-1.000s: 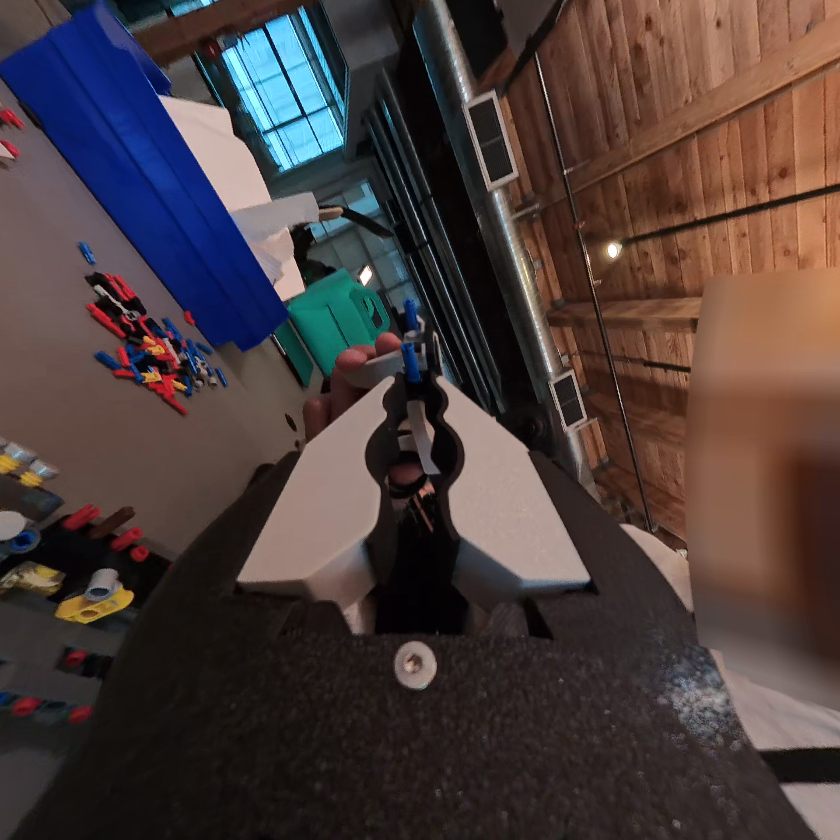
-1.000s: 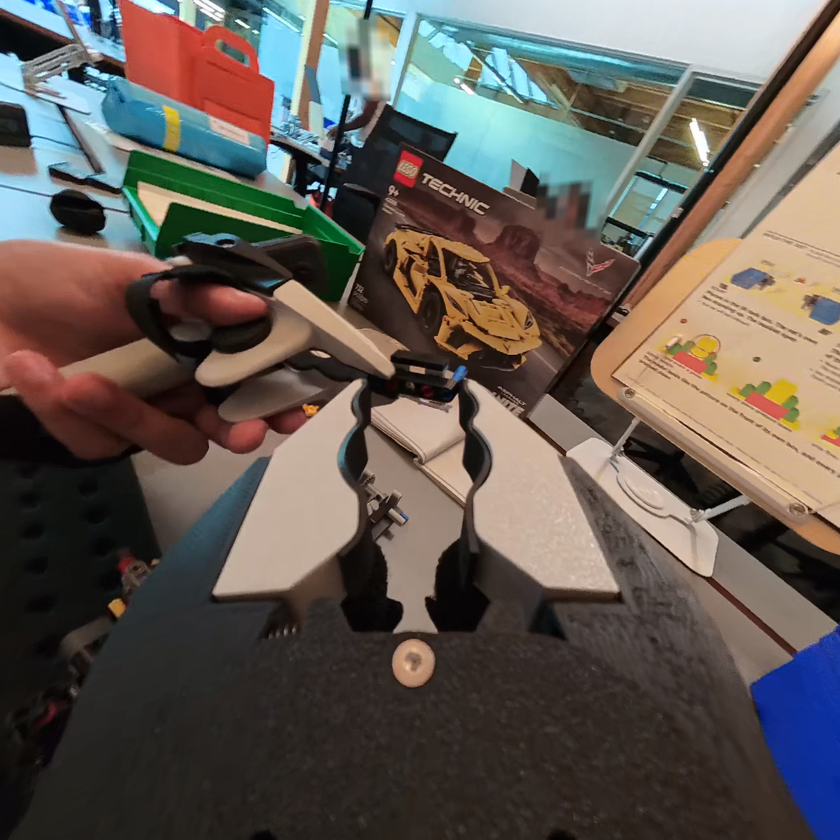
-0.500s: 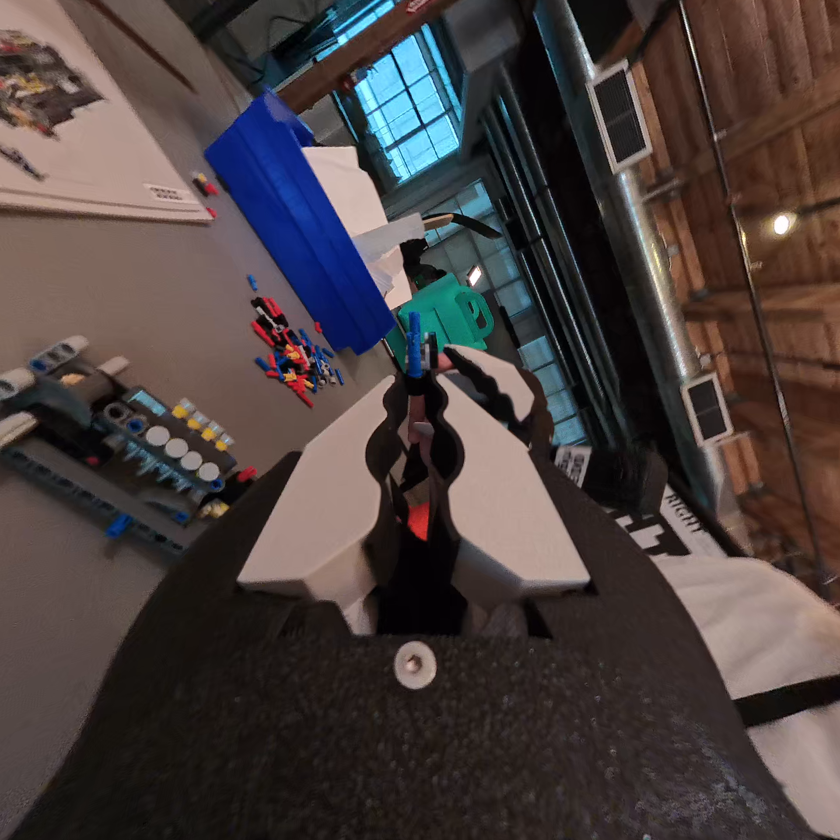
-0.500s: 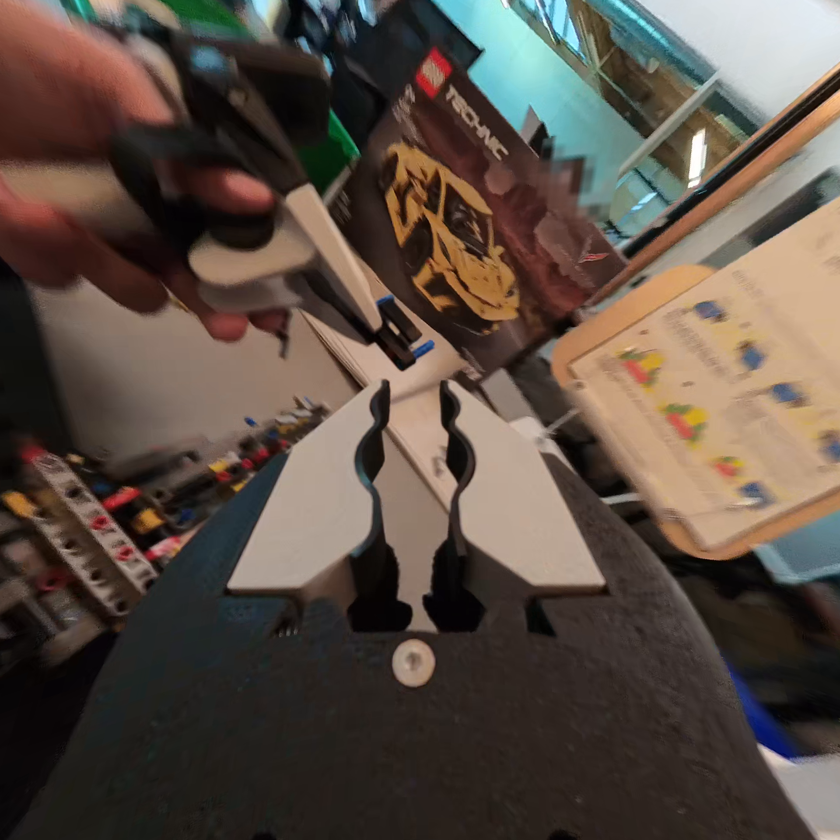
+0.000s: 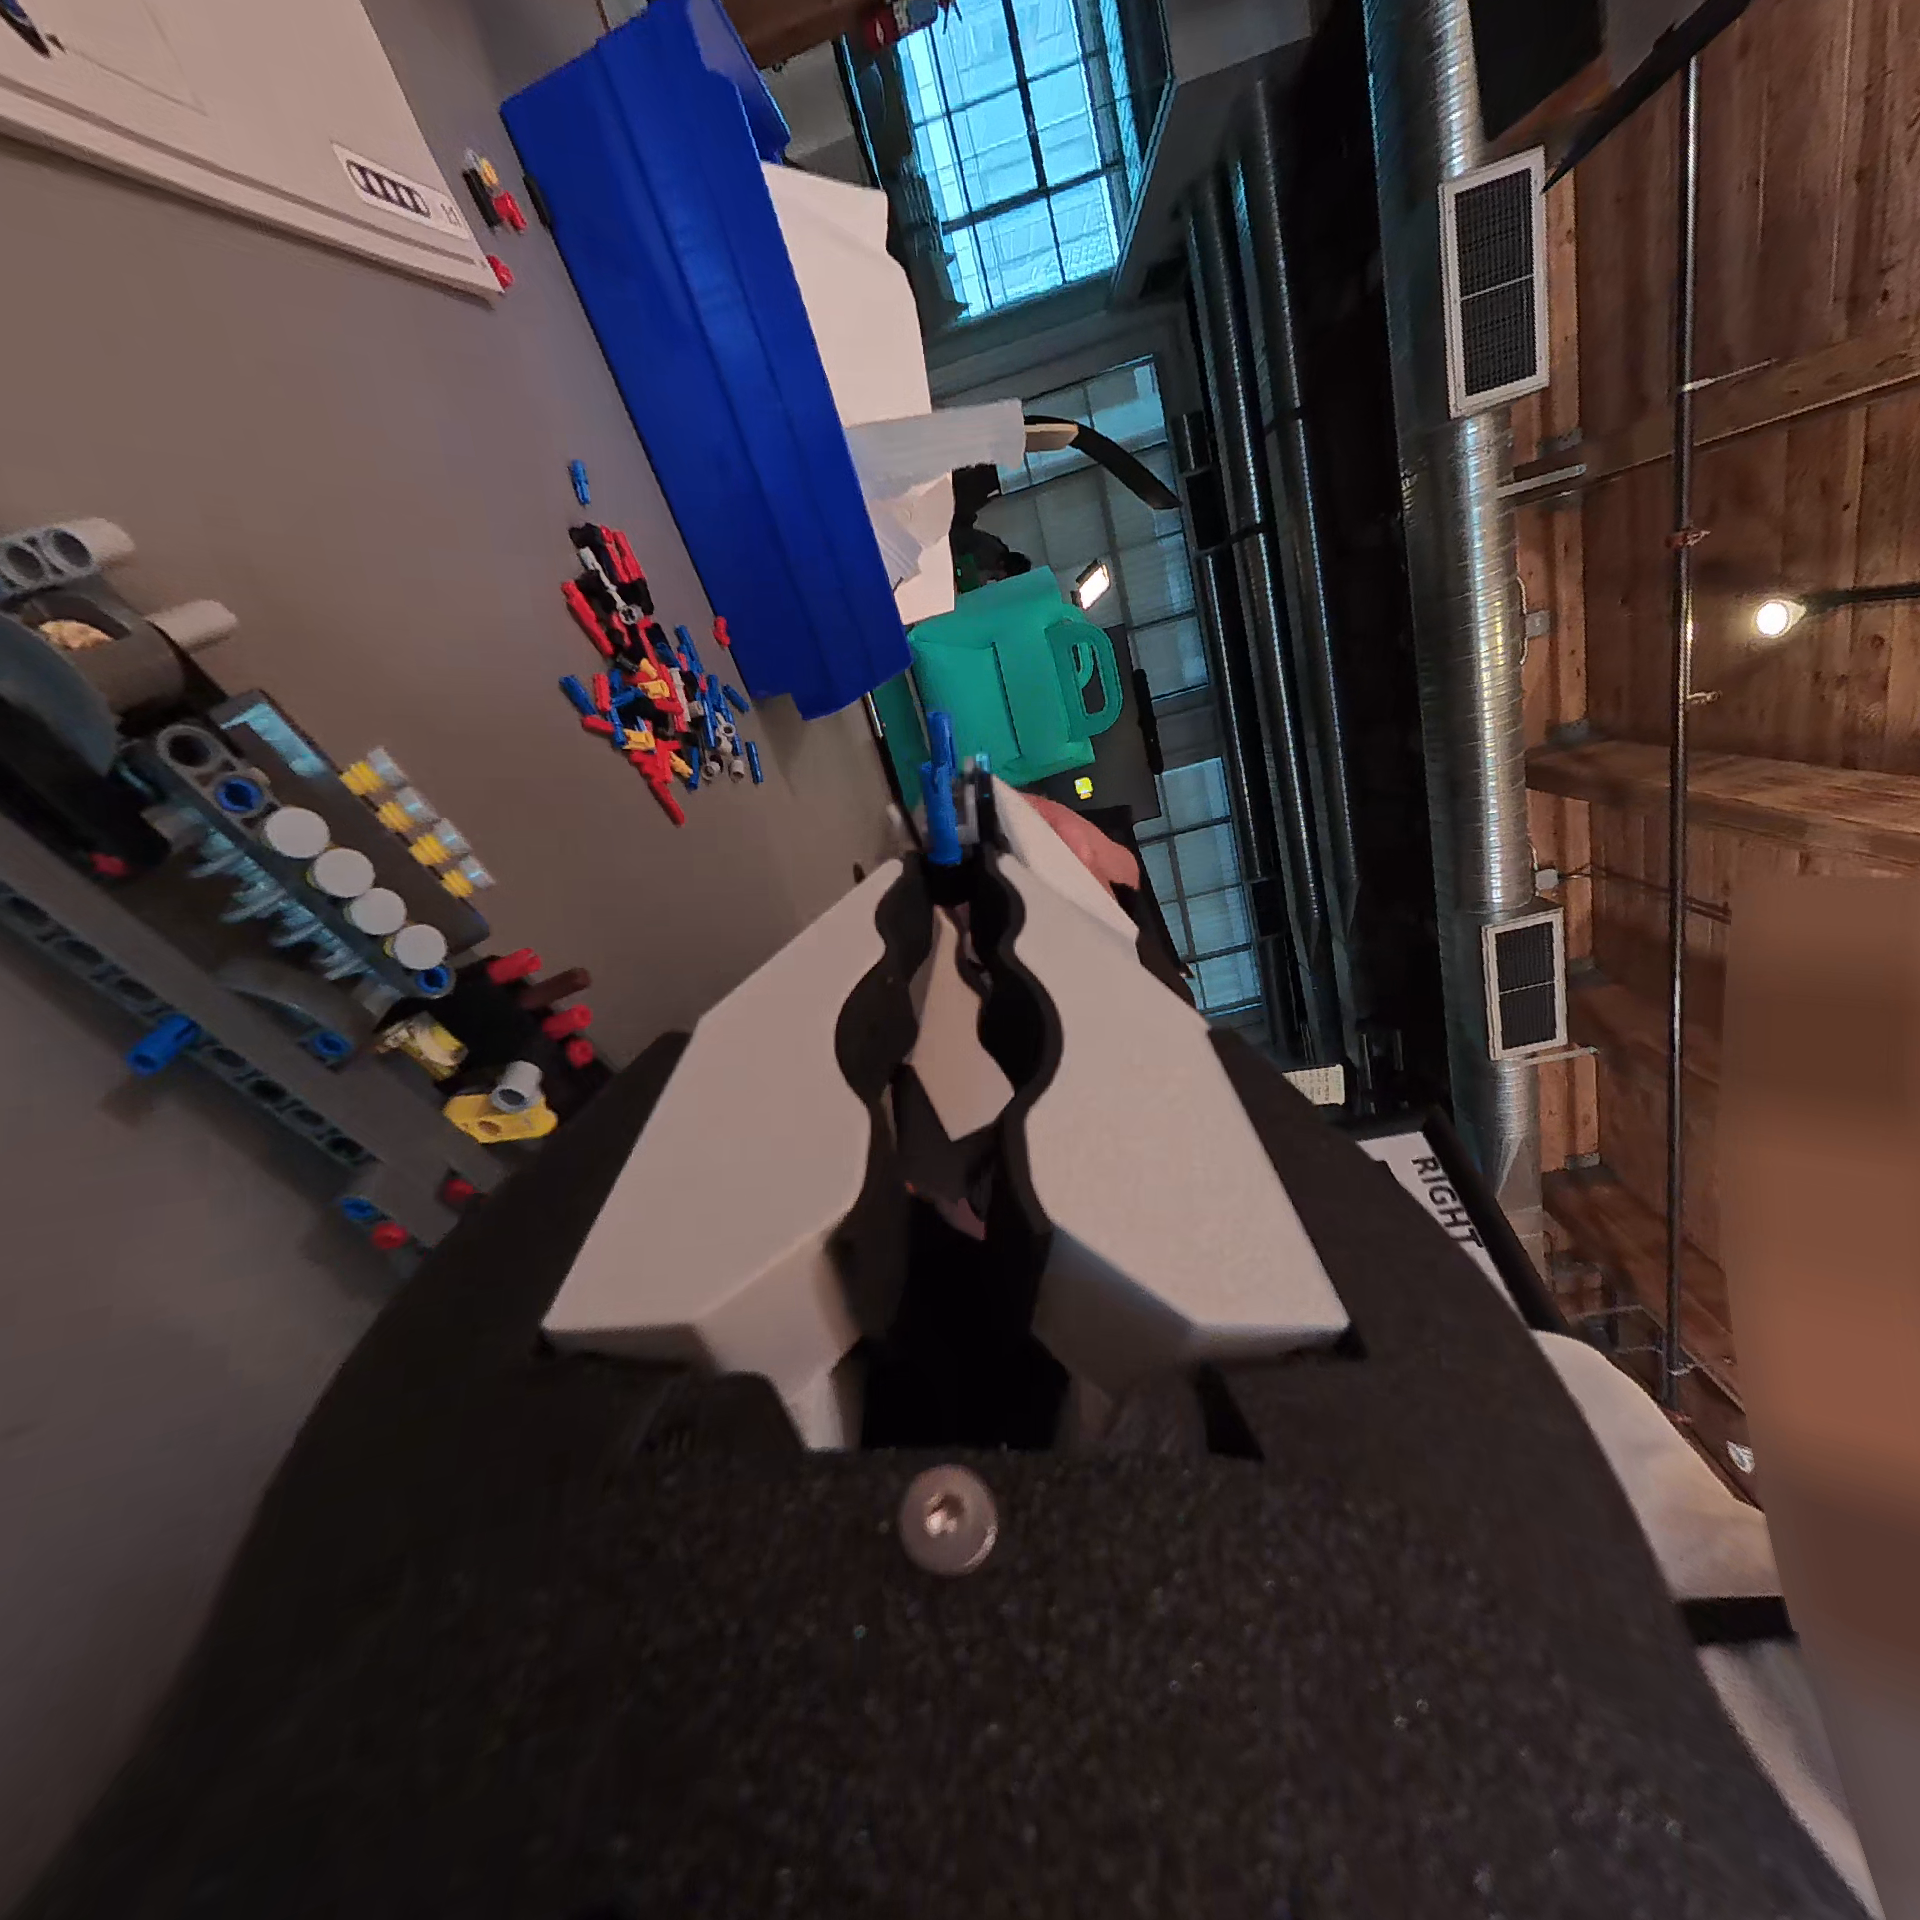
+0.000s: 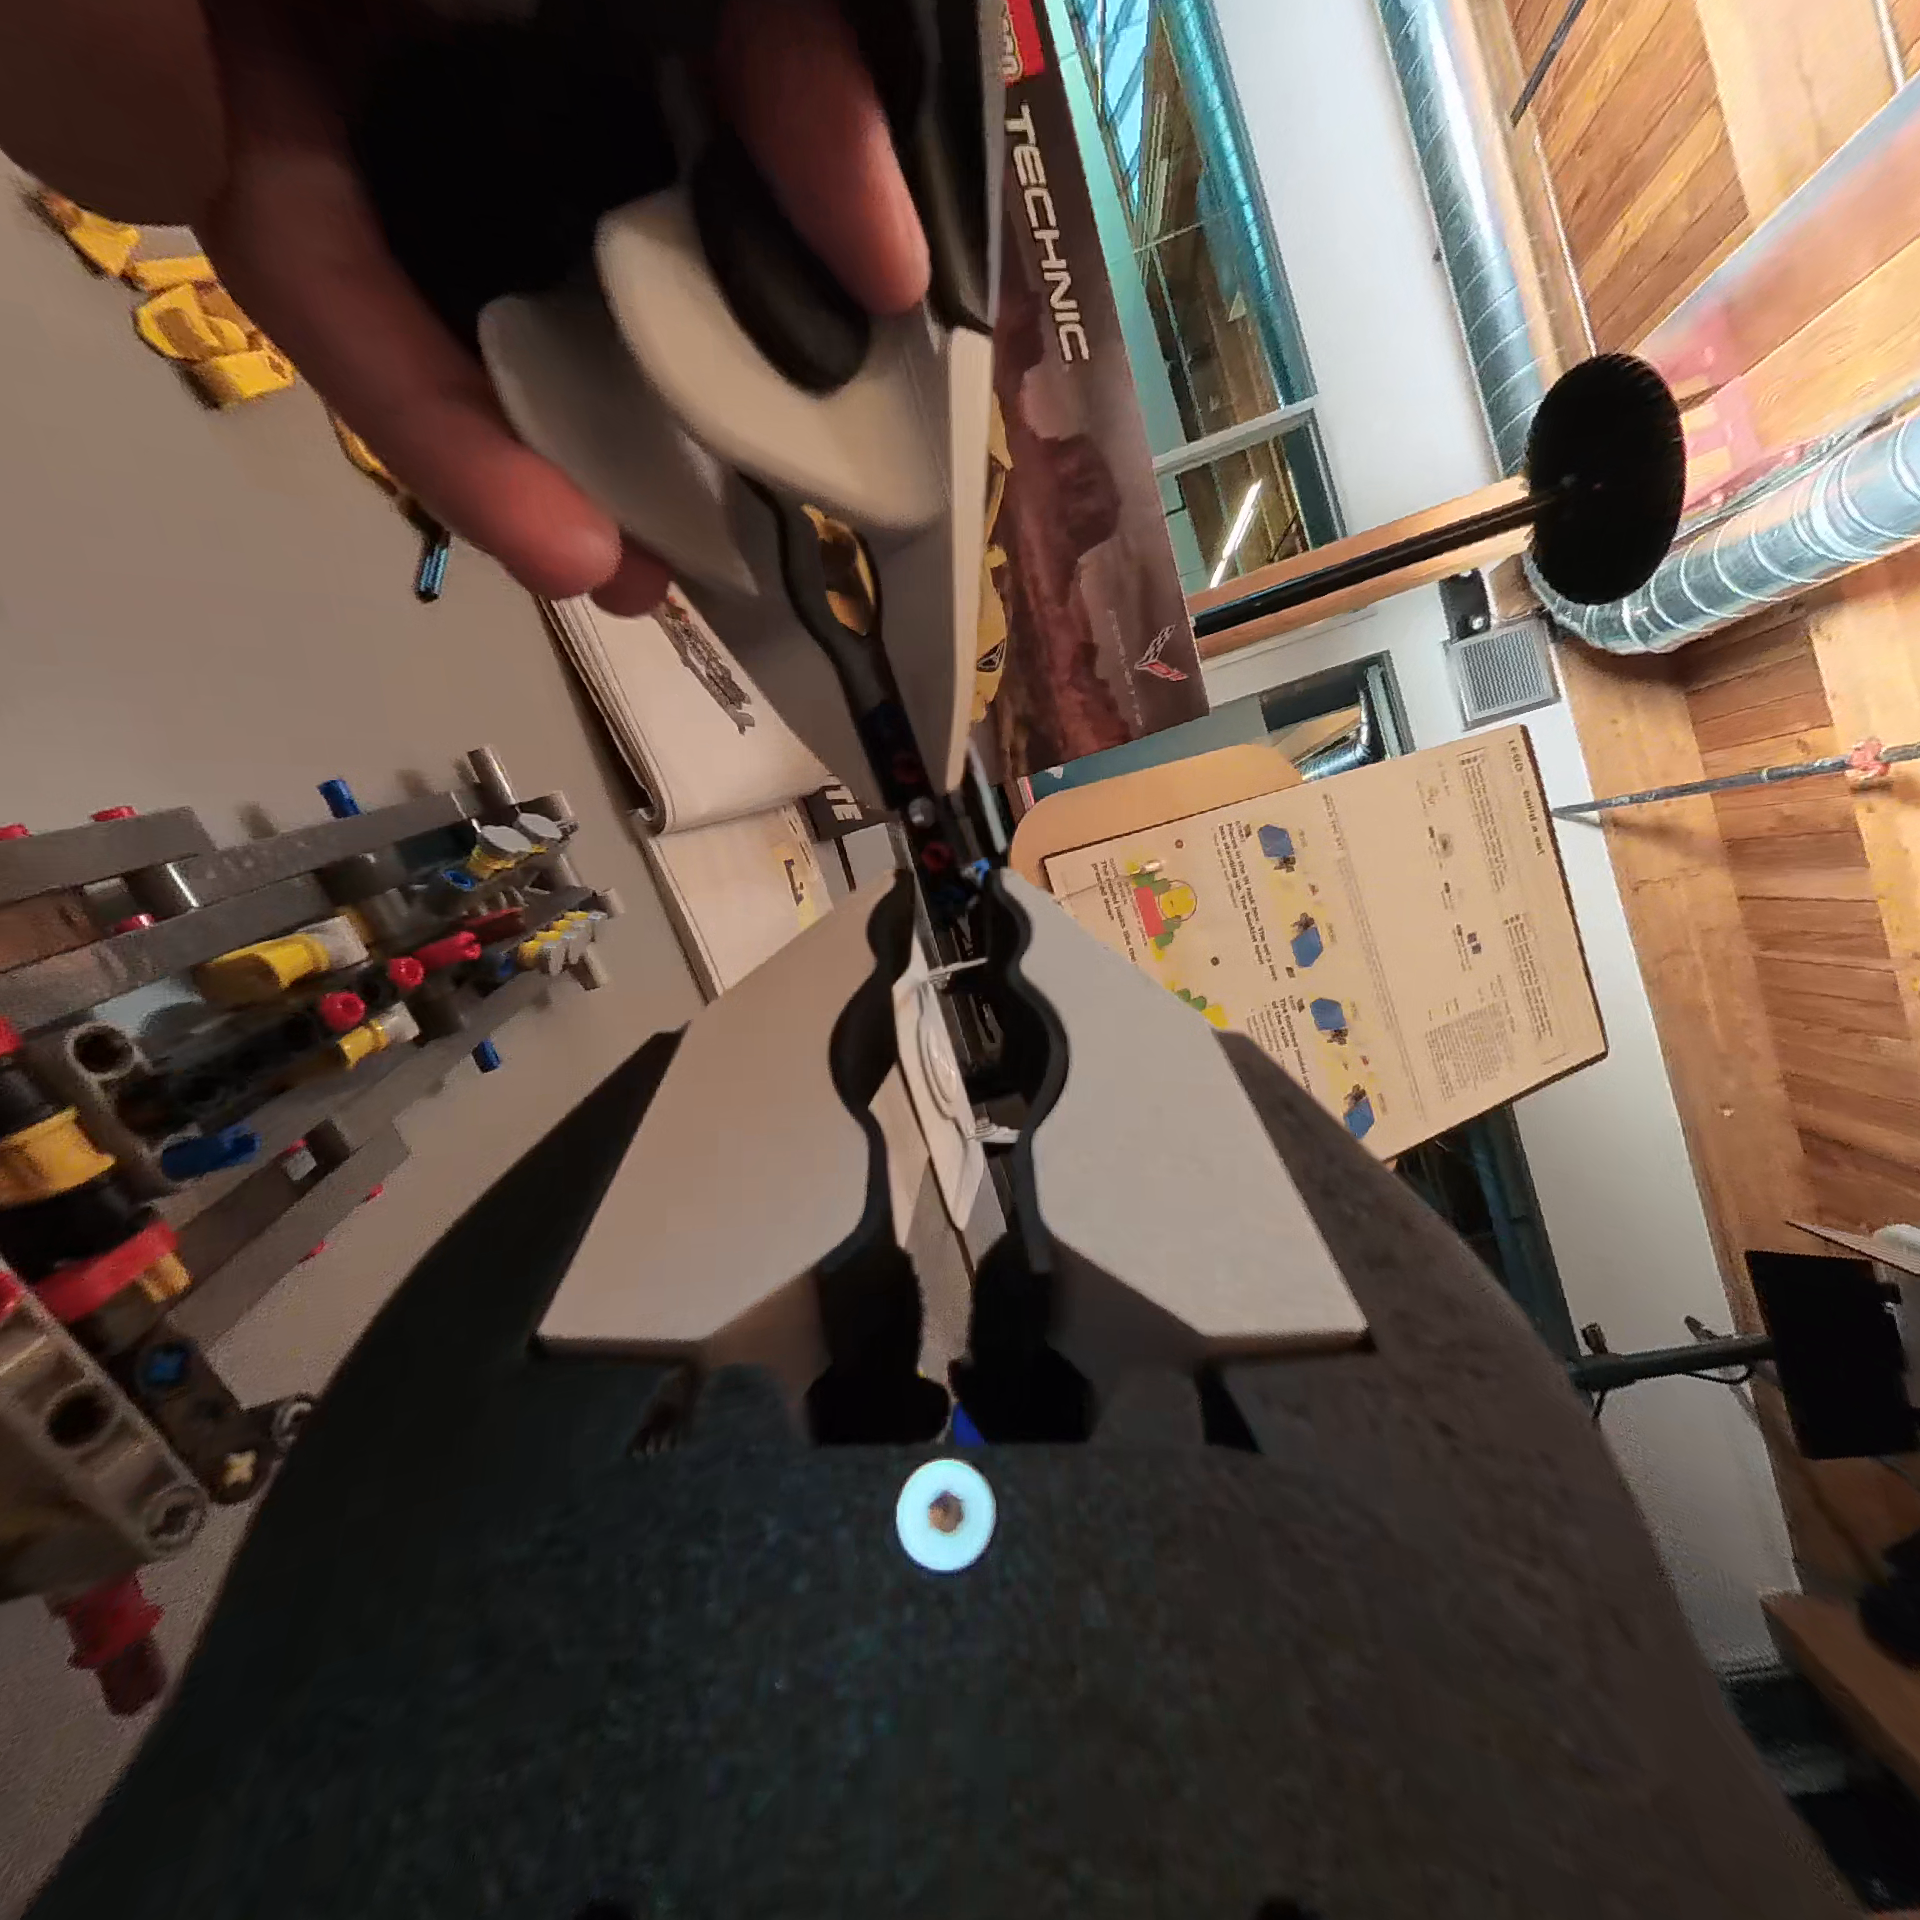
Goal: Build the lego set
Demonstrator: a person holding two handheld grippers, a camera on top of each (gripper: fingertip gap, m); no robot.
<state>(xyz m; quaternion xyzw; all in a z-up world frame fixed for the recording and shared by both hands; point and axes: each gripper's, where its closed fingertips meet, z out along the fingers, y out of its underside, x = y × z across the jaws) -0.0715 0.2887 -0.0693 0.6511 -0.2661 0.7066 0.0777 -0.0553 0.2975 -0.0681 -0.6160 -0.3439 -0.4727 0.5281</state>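
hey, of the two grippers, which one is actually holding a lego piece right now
The left gripper: its fingertips are shut on a small black piece with blue pins. The right gripper is open and empty, its tips just short of that piece.

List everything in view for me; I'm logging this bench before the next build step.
small black piece with blue pins: one, clamped in the left gripper's tips
loose pins: one pile, red, blue, yellow and black, on the table by the bin
bin: one, blue, on the table
chassis: one, grey with yellow, red and blue parts, on the table
set box: one, dark with a yellow car, standing behind the booklet
booklet: one, white, open on the table
instruction board: one, tan, on a stand
left hand-held gripper: shut on the piece
right hand-held gripper: open, empty
hand: one, holding the left gripper
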